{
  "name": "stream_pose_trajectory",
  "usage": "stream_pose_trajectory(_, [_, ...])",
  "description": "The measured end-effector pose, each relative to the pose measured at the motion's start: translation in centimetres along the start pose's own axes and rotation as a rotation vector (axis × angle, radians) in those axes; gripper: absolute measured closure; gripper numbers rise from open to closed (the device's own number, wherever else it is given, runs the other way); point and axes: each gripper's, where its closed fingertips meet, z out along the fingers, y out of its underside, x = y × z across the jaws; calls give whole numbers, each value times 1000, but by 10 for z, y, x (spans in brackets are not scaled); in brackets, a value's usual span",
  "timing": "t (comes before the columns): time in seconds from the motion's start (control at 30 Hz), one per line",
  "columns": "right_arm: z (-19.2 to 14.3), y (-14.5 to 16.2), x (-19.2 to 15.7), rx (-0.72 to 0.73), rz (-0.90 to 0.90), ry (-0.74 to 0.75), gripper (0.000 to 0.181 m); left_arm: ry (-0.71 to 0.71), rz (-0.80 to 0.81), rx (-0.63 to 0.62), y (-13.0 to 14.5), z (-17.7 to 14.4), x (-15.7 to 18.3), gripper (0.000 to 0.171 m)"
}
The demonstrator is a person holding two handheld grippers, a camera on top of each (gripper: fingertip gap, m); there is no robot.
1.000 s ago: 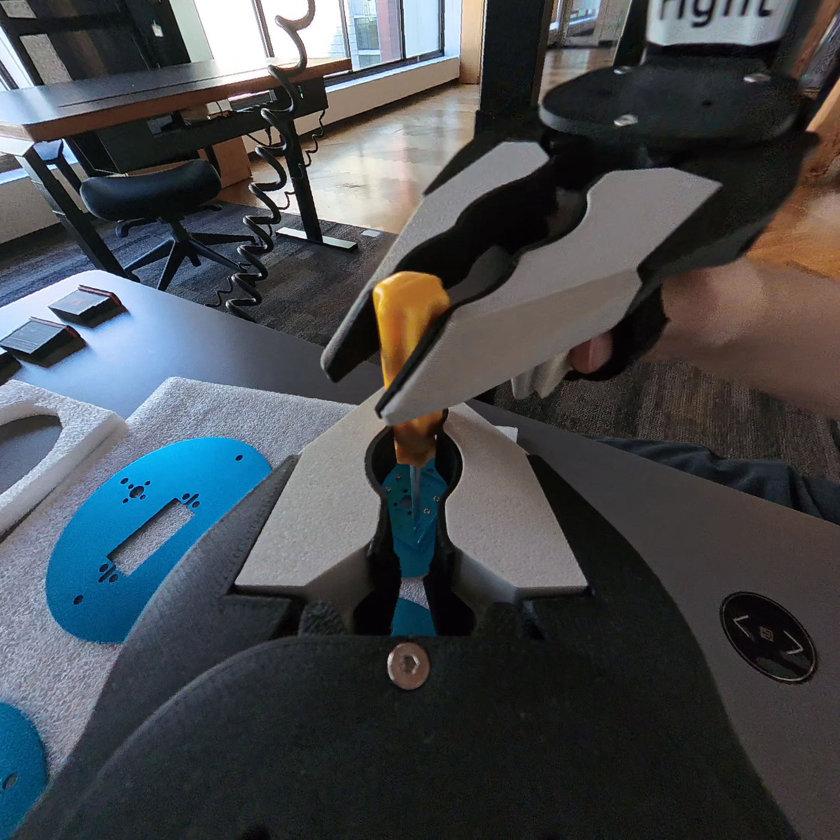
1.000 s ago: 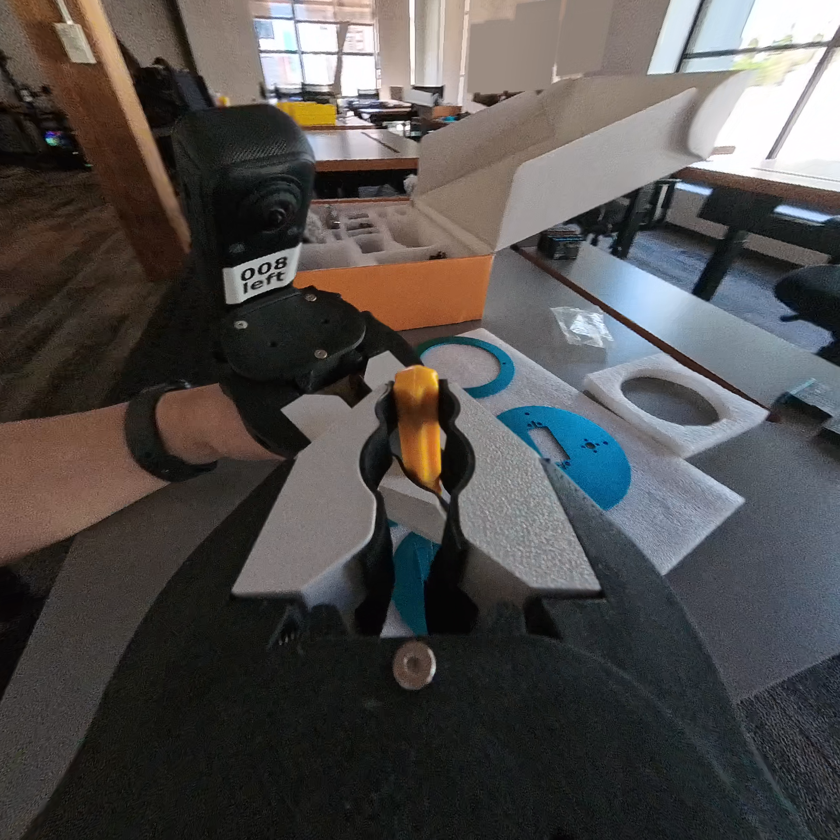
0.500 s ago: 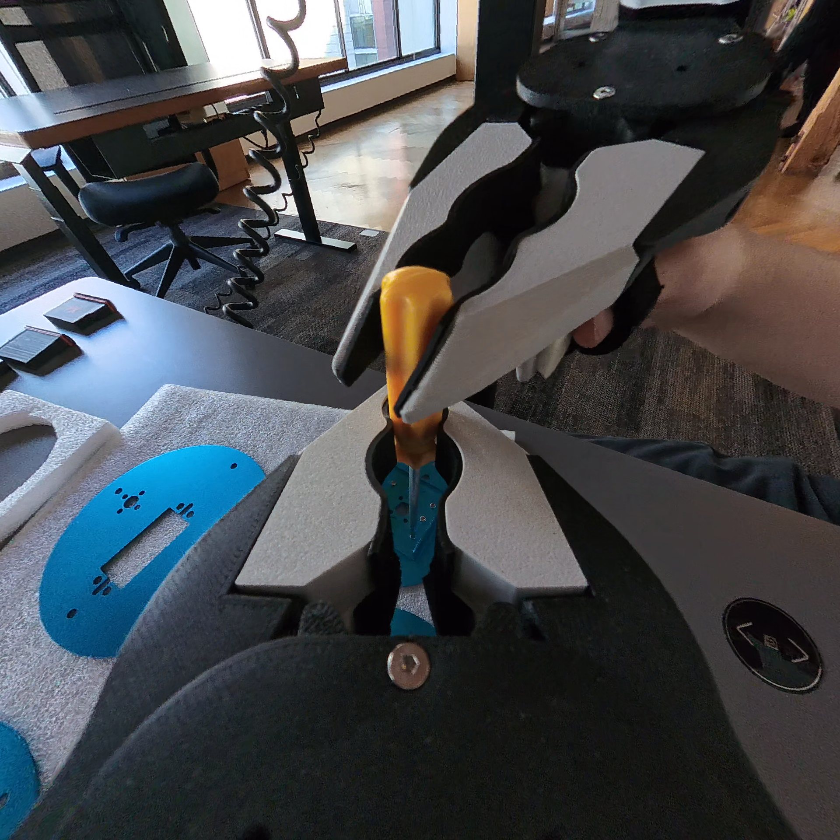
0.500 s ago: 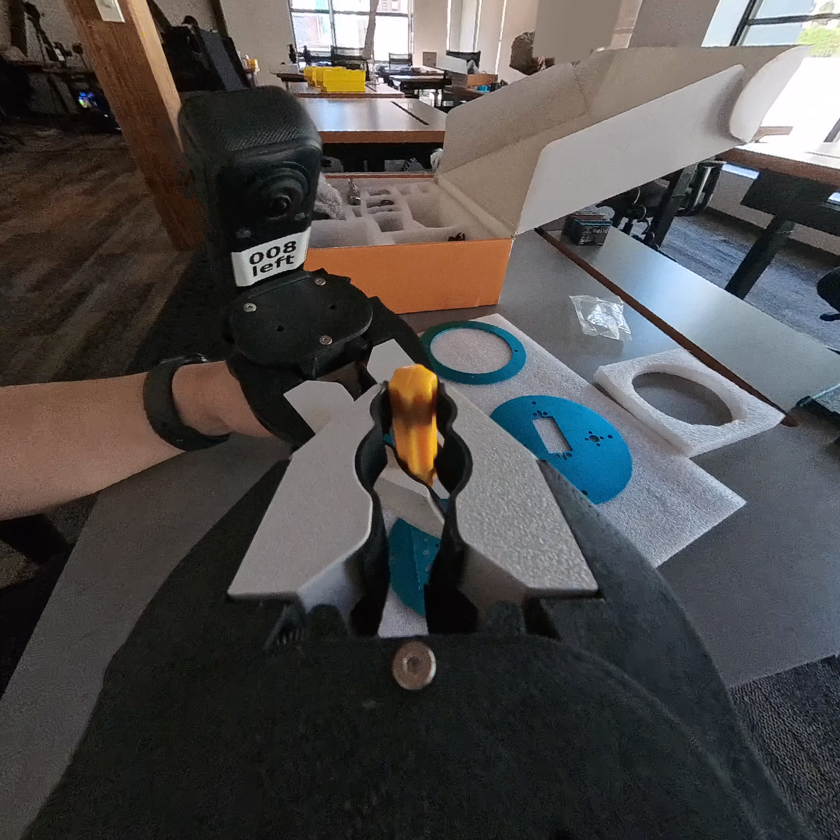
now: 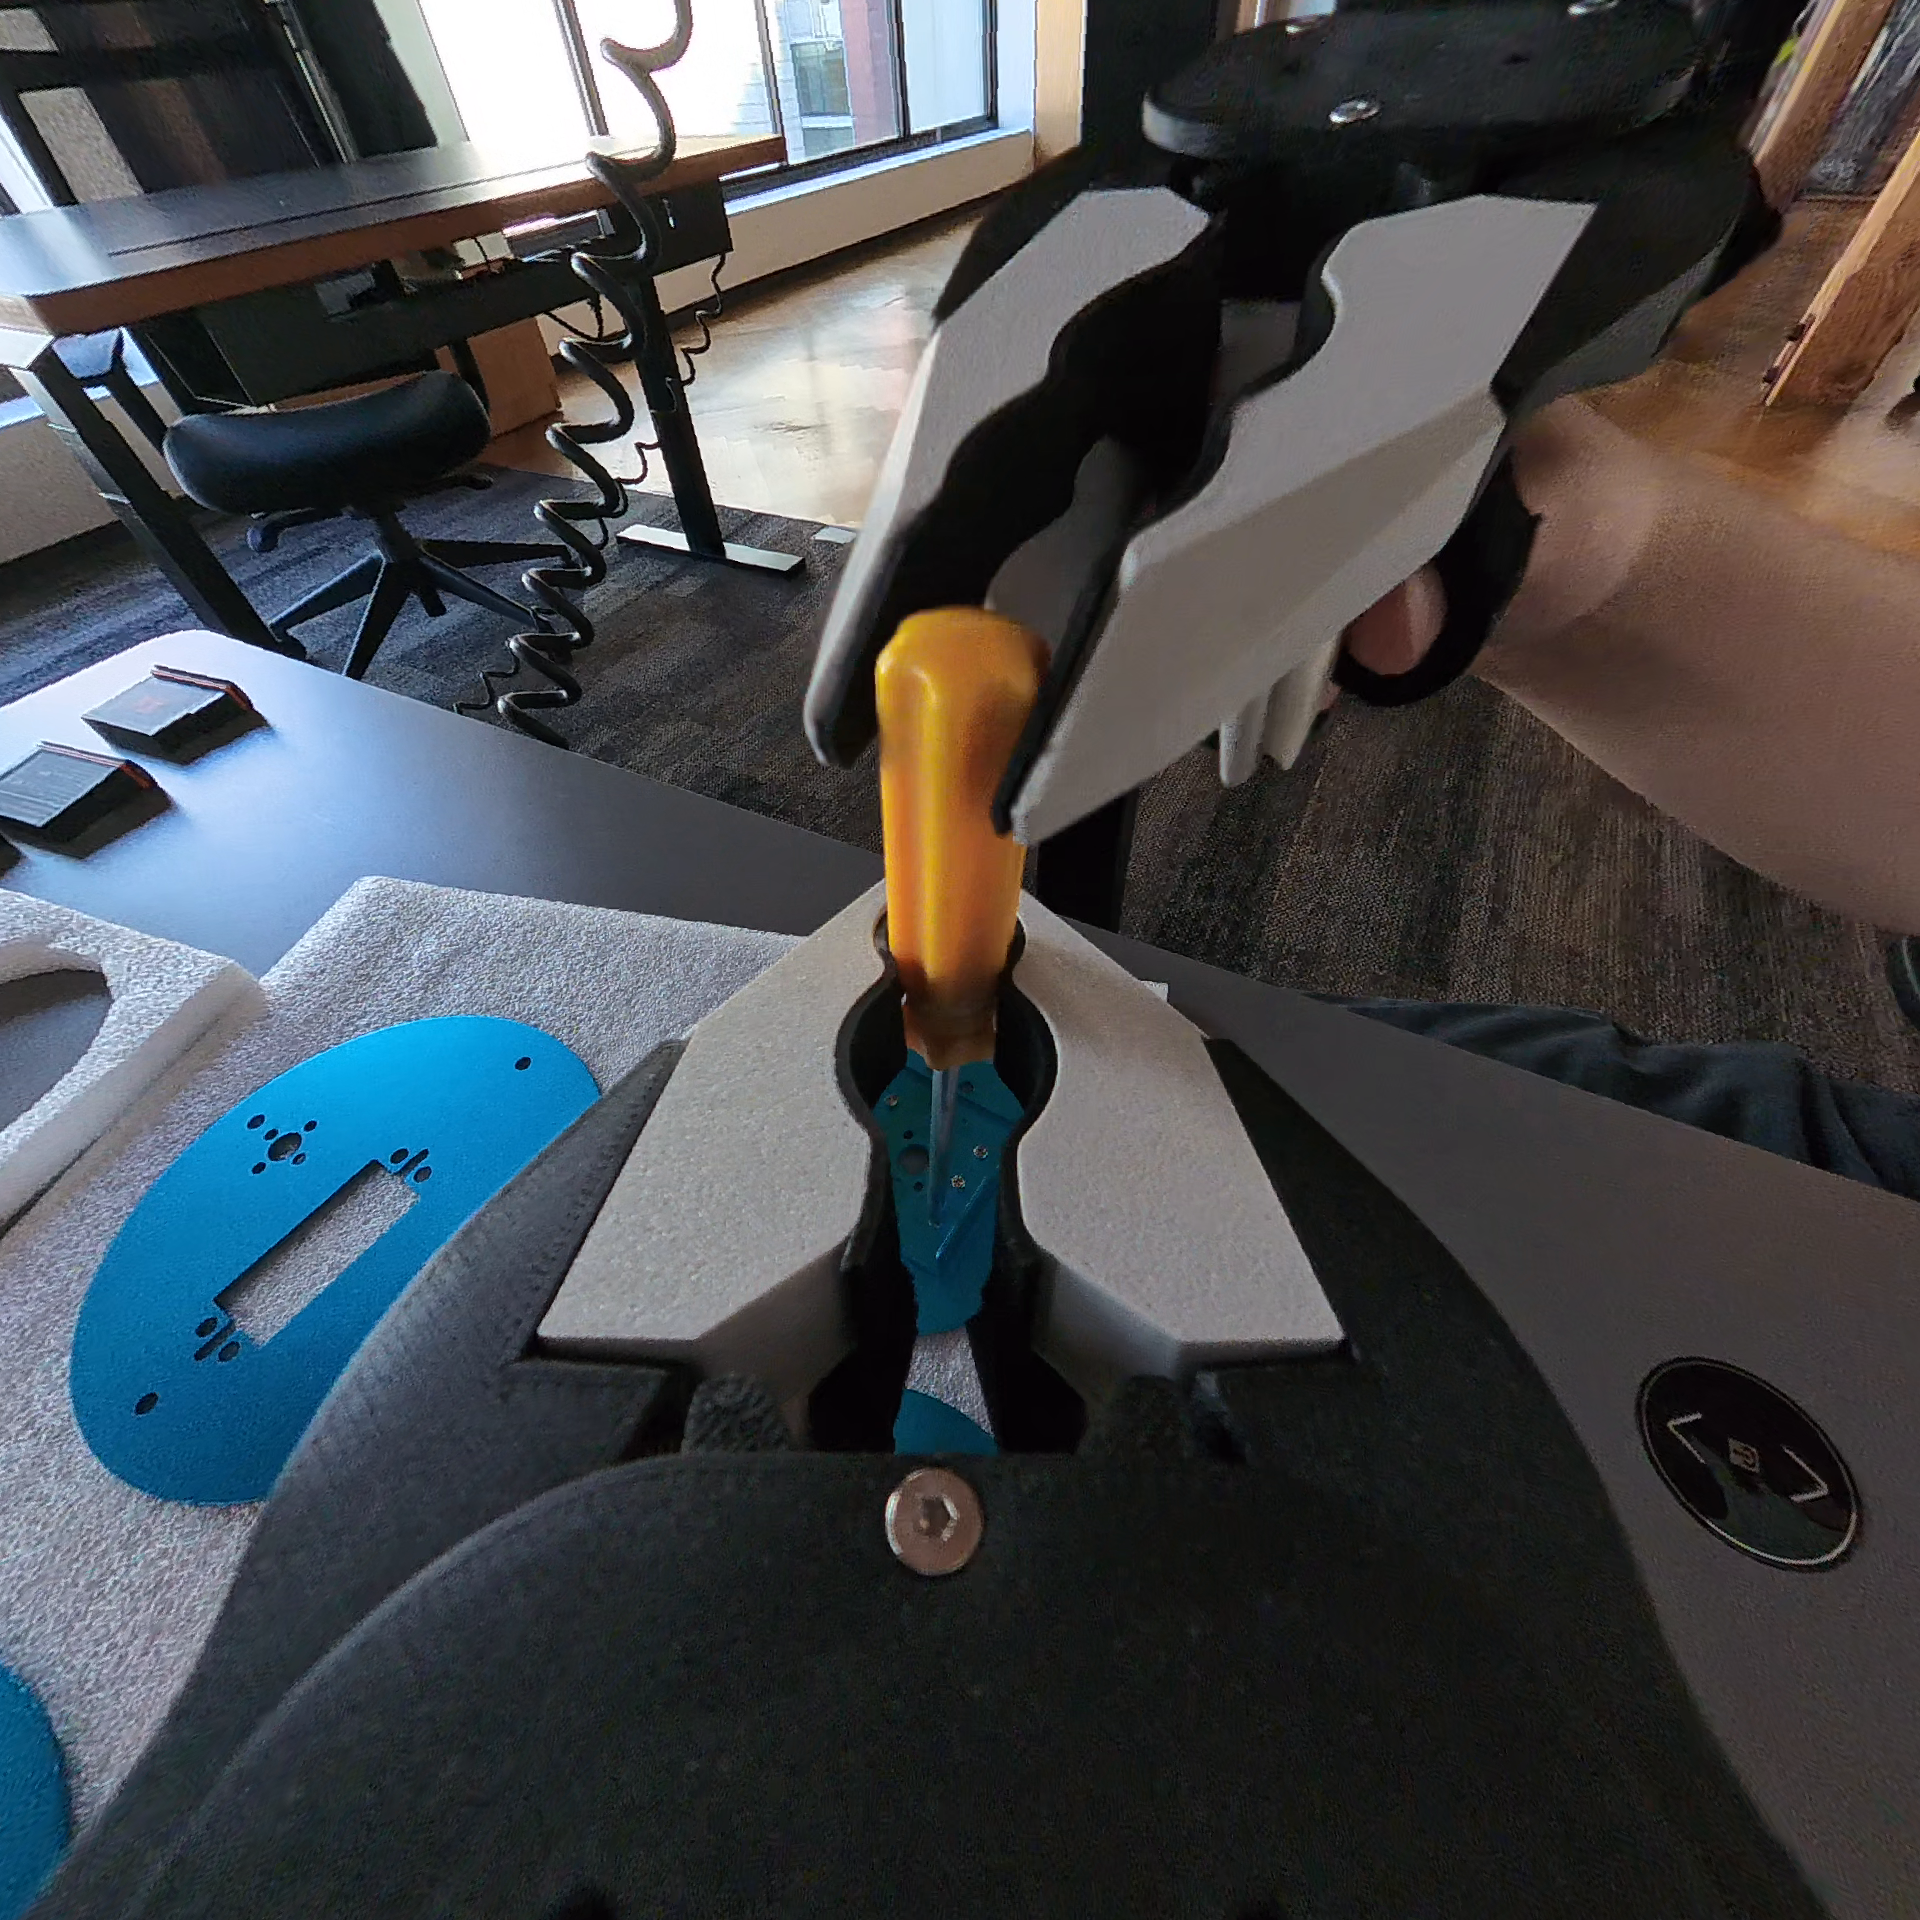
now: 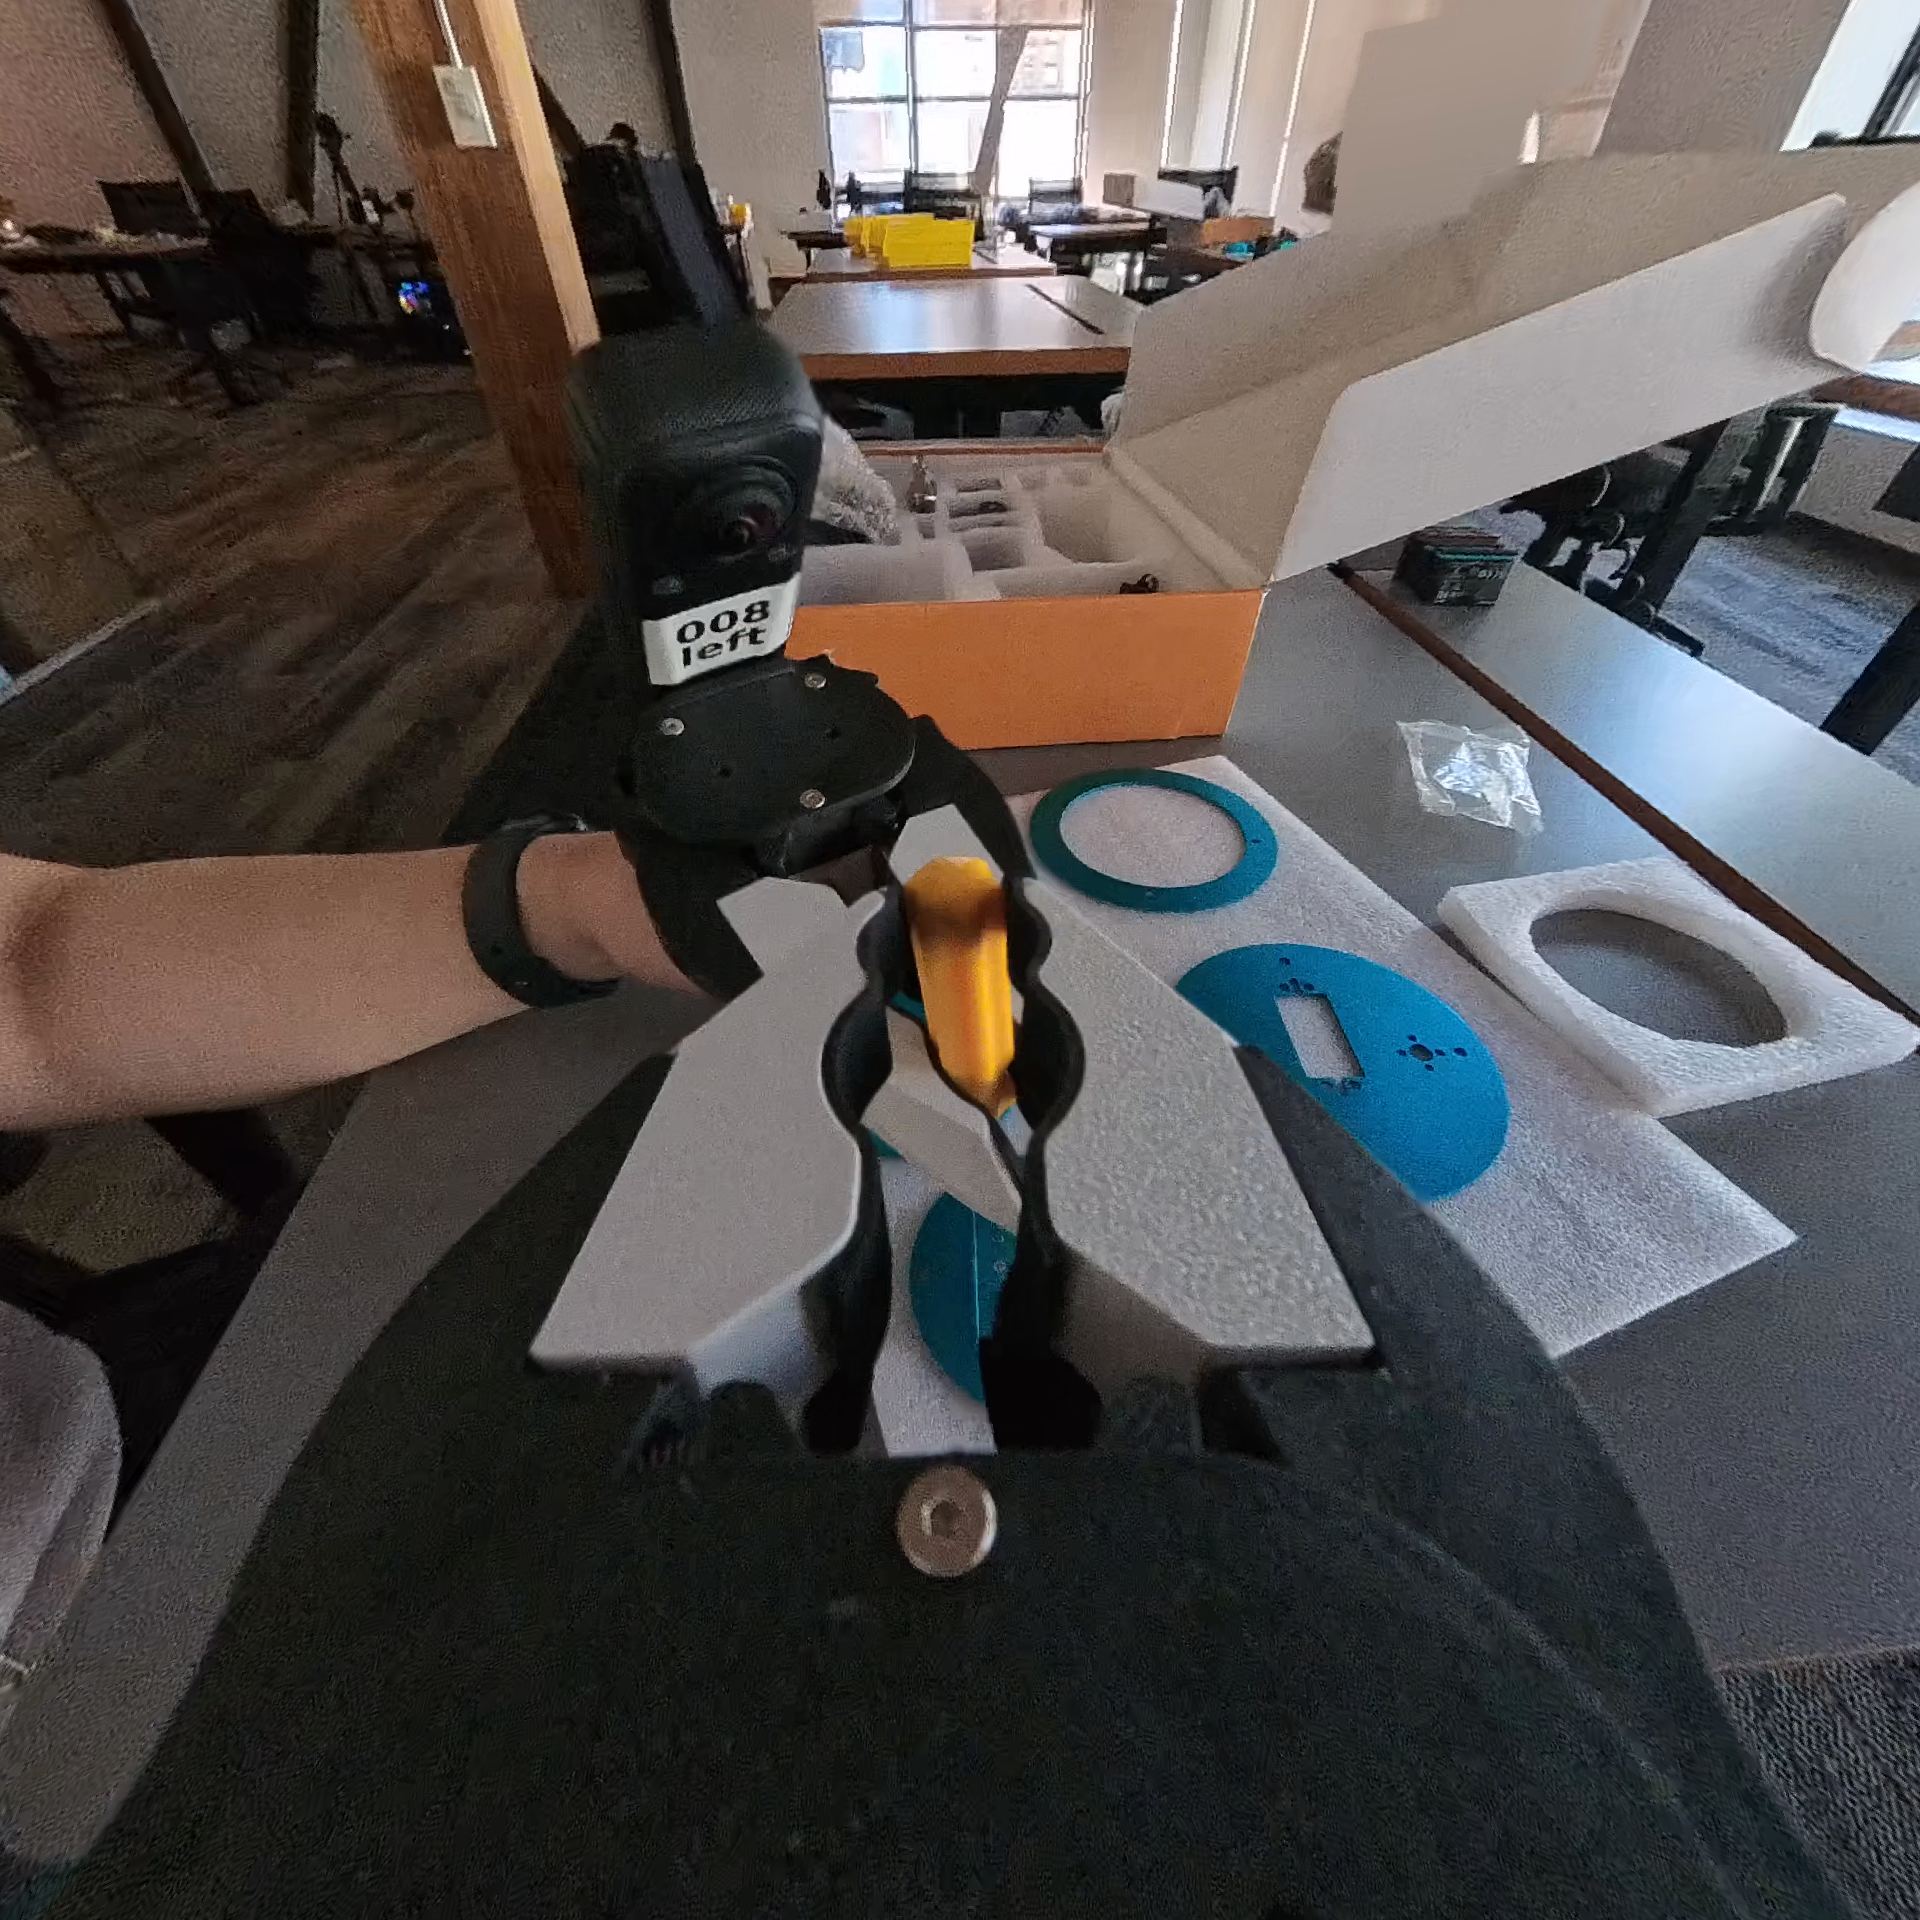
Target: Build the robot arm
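We find the right gripper point(image 5: 925, 769) closed on the top of the orange screwdriver point(image 5: 951, 821), which stands upright. The left gripper point(image 5: 951, 935) has its fingers nearly together about the handle's lower end; whether they clamp it we cannot tell. The shaft's tip meets a small blue part point(image 5: 940, 1195) below, on the foam sheet point(image 5: 436, 977). A blue plate point(image 5: 301, 1236) lies beside.

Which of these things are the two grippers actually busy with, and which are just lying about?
Busy with: right gripper, yellow-handled screwdriver, left gripper, small blue part under the screwdriver tip.
Lying about: blue oval plate, blue ring, foam frame, orange box, plastic bag.
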Motion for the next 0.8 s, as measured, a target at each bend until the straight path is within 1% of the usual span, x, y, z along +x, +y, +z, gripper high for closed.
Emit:
stream_pose_trajectory(0.03, [1, 5, 0, -29, -28, -12, 164, 2, 2, -1, 0, 0, 1, 162])
stream_pose_trajectory(0.07, [1, 5, 2, -26, -66, -5, 165, 2, 1, -1, 0, 0, 1, 162])
stream_pose_trajectory(0.13, [2, 6, 6, -25, -61, 44, 165, -10, -13, -3, 1, -1, -1, 162])
stream_pose_trajectory(0.17, [2, 6, 10, -10, -31, 96, 164, -23, -16, -7, 1, -1, -3, 162])
stream_pose_trajectory(0.23, [3, 6, 16, 42, 40, 251, 164, -45, -7, -13, 2, -1, -5, 162])
stream_pose_trajectory(0.3, [0, 6, 18, 77, 48, 411, 163, -52, 14, -20, 3, -1, -3, 162])
stream_pose_trajectory(0.33, [-1, 6, 18, 81, 37, 462, 163, -49, 17, -19, 3, -2, -3, 162])
stream_pose_trajectory(0.37, [0, 6, 18, 70, 21, 472, 164, -45, 16, -18, 3, -2, -2, 162])
stream_pose_trajectory(0.43, [2, 5, 18, 14, -28, 388, 164, -46, 11, -15, 4, -3, -2, 162])
stream_pose_trajectory(0.5, [1, 2, 20, -17, -41, 275, 155, -40, 11, -15, 4, -3, -2, 162])
stream_pose_trajectory(0.57, [1, 0, 12, -27, -53, 115, 166, -37, 8, -16, 4, -3, -1, 162])
stream_pose_trajectory(0.6, [1, 1, 12, -38, -55, 81, 167, -37, 7, -16, 4, -3, -1, 162])
stream_pose_trajectory(0.7, [1, 2, 12, -52, -39, 75, 165, -42, 0, -15, 5, -4, -2, 162])
stream_pose_trajectory(0.73, [1, 2, 14, -47, -41, 112, 165, -50, -2, -15, 5, -4, -2, 162])
stream_pose_trajectory(0.8, [1, 2, 16, 2, 51, 211, 165, -57, -13, -16, 5, -4, -4, 162])
